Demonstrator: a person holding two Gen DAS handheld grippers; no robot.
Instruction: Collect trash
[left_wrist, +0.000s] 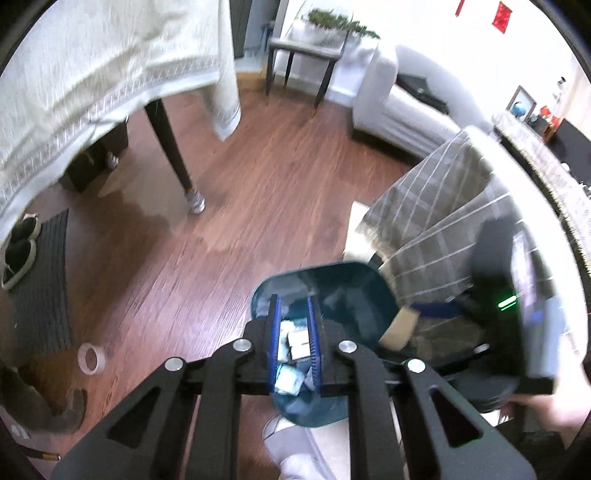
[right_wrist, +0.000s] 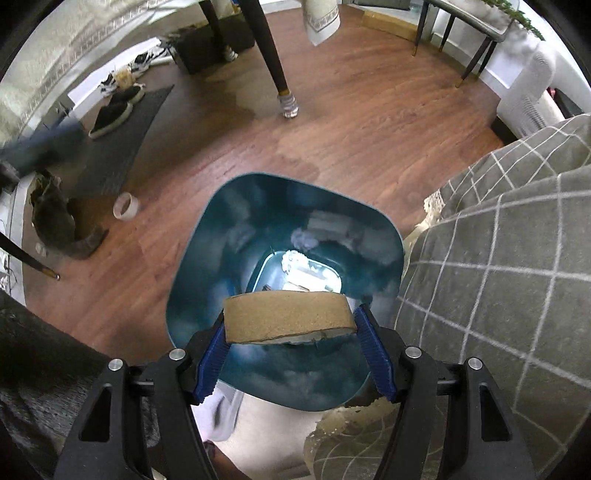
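Note:
A teal trash bin (right_wrist: 207, 258) stands on the wood floor, with white paper scraps (right_wrist: 299, 271) at its bottom. My right gripper (right_wrist: 290, 317) is shut on a brown cardboard tape core (right_wrist: 286, 312) and holds it over the bin's mouth. The core (left_wrist: 400, 326) and the bin (left_wrist: 347, 280) also show in the left wrist view. My left gripper (left_wrist: 293, 306) hovers over the bin's near edge with its jaws a small way apart and nothing between them. A clear tape roll (left_wrist: 91, 359) lies on the floor to the left, and also shows in the right wrist view (right_wrist: 126, 206).
A grey checked sofa throw (right_wrist: 498, 277) lies right of the bin. A table with a white cloth (left_wrist: 92, 66) and a dark leg (left_wrist: 173, 155) stands at the back left. A dark mat with shoes (right_wrist: 122, 122) and a grey cat (right_wrist: 59, 221) are at the left.

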